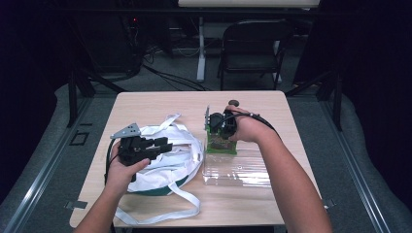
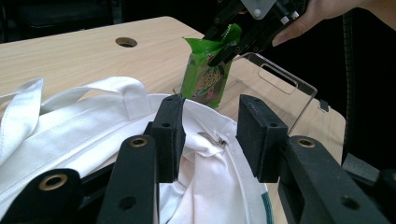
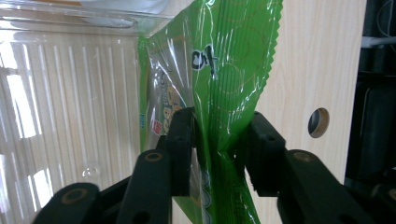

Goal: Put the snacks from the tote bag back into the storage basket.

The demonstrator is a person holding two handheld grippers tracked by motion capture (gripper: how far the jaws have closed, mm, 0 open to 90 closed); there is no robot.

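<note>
My right tool (image 3: 217, 140) stands spread around the green snack packet (image 3: 219, 70), which stands upright in the clear tray (image 1: 238, 170) on the desk (image 1: 145, 104). My left tool (image 2: 210, 135), spread, seems to pin the white bag (image 2: 93, 135). Unsupported, the packet may topple.

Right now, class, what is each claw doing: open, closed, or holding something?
Left claw: open, jaws astride a fold of the white bag.
Right claw: open, green packet between its jaws, not pressed.
</note>
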